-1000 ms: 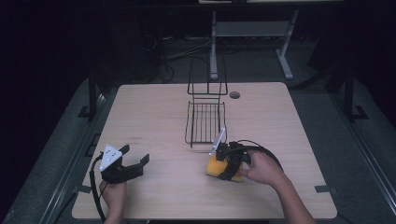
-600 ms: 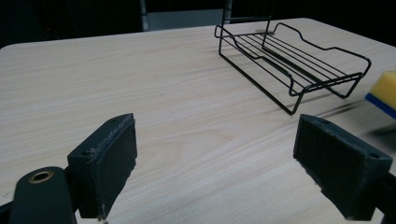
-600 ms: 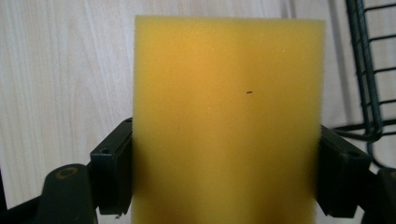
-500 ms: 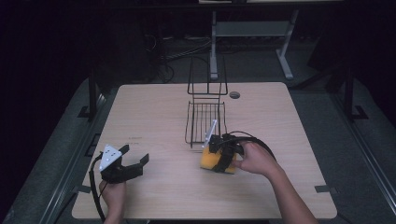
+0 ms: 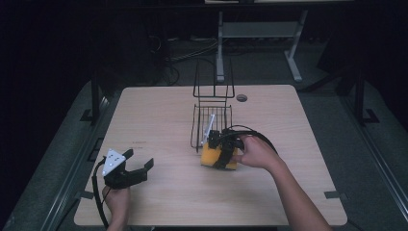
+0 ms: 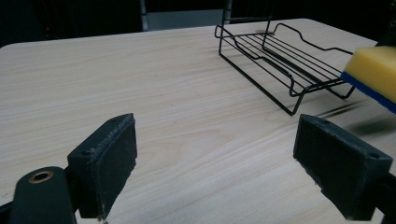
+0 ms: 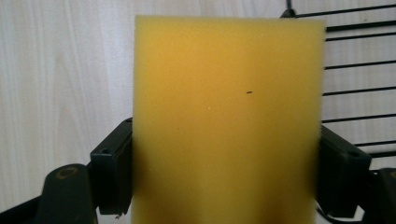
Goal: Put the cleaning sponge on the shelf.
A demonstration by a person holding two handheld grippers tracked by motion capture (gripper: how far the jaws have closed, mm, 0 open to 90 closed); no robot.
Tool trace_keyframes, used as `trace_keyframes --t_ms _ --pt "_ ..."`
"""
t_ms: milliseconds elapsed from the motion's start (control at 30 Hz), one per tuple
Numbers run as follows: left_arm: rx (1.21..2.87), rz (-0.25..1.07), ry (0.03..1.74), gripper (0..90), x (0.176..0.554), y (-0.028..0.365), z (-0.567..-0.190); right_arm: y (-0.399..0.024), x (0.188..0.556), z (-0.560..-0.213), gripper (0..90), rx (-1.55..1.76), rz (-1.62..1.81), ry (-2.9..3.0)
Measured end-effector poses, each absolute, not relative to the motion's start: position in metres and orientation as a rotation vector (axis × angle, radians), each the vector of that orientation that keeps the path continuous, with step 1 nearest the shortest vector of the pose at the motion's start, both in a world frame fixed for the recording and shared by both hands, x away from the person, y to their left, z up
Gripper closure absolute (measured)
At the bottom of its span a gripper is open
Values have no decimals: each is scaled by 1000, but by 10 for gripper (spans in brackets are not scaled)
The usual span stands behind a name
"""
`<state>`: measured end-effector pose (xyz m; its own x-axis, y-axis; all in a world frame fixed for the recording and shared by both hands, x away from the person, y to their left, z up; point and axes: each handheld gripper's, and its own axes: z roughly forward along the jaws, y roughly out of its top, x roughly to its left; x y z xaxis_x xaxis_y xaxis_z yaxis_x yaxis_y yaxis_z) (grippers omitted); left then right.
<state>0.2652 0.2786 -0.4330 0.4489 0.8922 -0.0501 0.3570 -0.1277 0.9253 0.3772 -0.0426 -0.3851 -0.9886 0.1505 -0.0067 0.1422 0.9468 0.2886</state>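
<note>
Sponge (image 7: 228, 126), yellow with a blue backing layer, sat clamped between the jaws of the right gripper (image 5: 222, 150), one jaw pressed against each of its long sides, so that its long axis ran forward along the line of the jaws and its far end stuck out well past them. In the right gripper view the yellow face lay broad toward the camera, and black wires of the rack (image 7: 359, 74) showed just past its far right corner. From the high view the held sponge hung just above the table (image 5: 159, 115), right beside the near edge of the wire rack's (image 5: 211, 126) flat tray, which lay ahead of the gripper and slightly to its left; the coming move appeared to turn on that short gap, with the sponge's free end already pointing toward the tray. The right hand (image 5: 255, 153) was plainly the nearer one to both sponge and rack. The left gripper (image 5: 134, 169) rested well apart at the near left of the table, its jaws spread wide on nothing, its pads (image 6: 105, 163) framing bare wood, with the rack and the sponge's blue-edged corner (image 6: 373, 74) off to its right. By count there was one sponge, one black wire rack made of a flat tray with an upright back, two grippers, and one table.
</note>
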Motion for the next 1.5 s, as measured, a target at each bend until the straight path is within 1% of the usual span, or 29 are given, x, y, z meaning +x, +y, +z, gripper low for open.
trace_keyframes --t_ms 533,1000,1500 --pt "1690 665 1097 128 265 281 -433 -26 404 -379 217 185 429 3081" --pt "1696 662 1093 128 267 280 -434 -26 423 -385 217 217 436 3095" --pt "1691 663 1096 128 267 282 -434 -18 444 -380 218 215 403 3085"
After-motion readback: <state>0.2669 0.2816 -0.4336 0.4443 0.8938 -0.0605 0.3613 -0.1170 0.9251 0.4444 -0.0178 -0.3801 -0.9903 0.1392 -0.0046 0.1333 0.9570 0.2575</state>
